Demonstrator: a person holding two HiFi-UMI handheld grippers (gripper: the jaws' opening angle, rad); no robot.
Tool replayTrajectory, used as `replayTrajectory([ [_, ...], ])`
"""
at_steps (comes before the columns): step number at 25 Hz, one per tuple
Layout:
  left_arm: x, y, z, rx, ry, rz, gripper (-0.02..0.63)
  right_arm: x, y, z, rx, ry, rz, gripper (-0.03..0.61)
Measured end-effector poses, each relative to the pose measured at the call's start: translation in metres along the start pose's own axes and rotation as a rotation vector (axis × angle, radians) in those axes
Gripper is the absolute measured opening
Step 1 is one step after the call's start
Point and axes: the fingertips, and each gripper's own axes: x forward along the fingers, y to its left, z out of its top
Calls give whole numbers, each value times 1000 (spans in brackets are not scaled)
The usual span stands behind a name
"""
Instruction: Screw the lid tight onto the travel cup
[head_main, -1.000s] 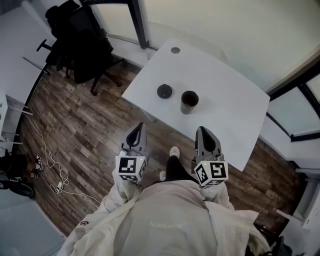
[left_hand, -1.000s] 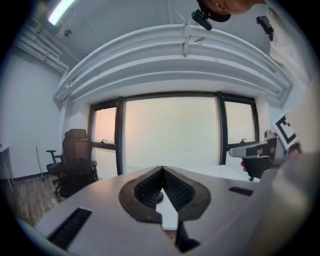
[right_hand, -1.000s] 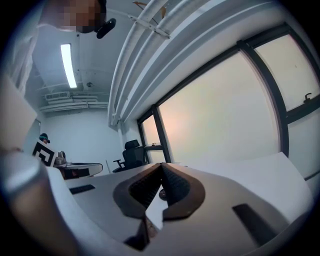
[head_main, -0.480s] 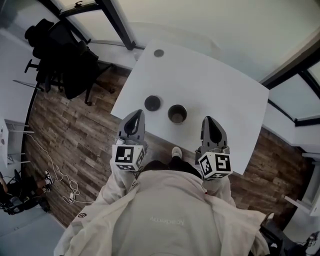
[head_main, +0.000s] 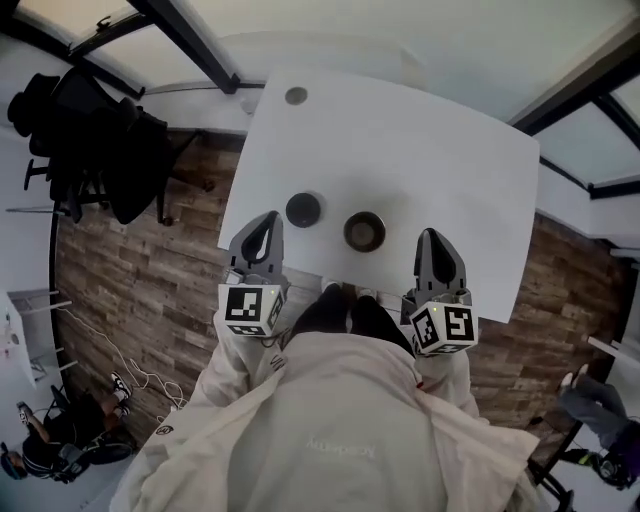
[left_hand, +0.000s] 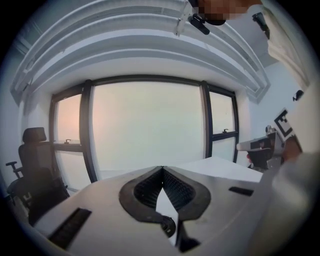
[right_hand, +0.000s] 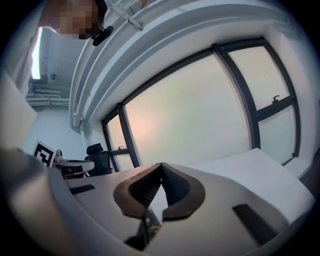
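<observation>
In the head view a dark open travel cup (head_main: 364, 231) stands upright near the front edge of the white table (head_main: 430, 150). Its round dark lid (head_main: 303, 209) lies flat just left of it, apart from the cup. My left gripper (head_main: 267, 215) hovers at the table's front edge, just left of the lid, shut and empty. My right gripper (head_main: 434, 233) is right of the cup, also shut with nothing held. In the left gripper view (left_hand: 162, 168) and the right gripper view (right_hand: 161, 164) the jaws meet at their tips; neither view shows cup or lid.
A black office chair (head_main: 110, 150) draped with dark clothing stands on the wood floor left of the table. A small round grommet (head_main: 296, 96) sits at the table's far side. Cables (head_main: 110, 385) trail over the floor at lower left. Large windows (left_hand: 150, 130) lie beyond the table.
I have stepped up to the table: cup and lid have come closer in view. Both grippers have moved forward and now flank them at the front edge, still shut.
</observation>
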Motion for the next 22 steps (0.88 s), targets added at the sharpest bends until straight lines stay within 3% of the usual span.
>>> replayTrajectory([
  [4, 23, 2, -34, 24, 80, -110, 8, 3, -4, -6, -11, -7, -95, 21],
  [8, 46, 3, -74, 101, 177, -175, 13, 4, -9, -14, -7, 5, -152, 21],
  [9, 50, 2, -83, 115, 202, -193, 52, 4, -10, -17, -5, 11, -159, 21],
  [11, 58, -4, -102, 119, 263, -239, 225, 5, -11, -22, 1, 23, -170, 21],
  [14, 70, -12, -129, 113, 344, -299, 376, 10, -10, -26, 3, 34, -177, 21],
  [17, 80, -18, -155, 93, 410, -339, 481, 13, -10, -30, 3, 46, -178, 21],
  [22, 102, -19, -195, 100, 486, -328, 506, 10, -19, -38, -4, 64, -186, 21],
])
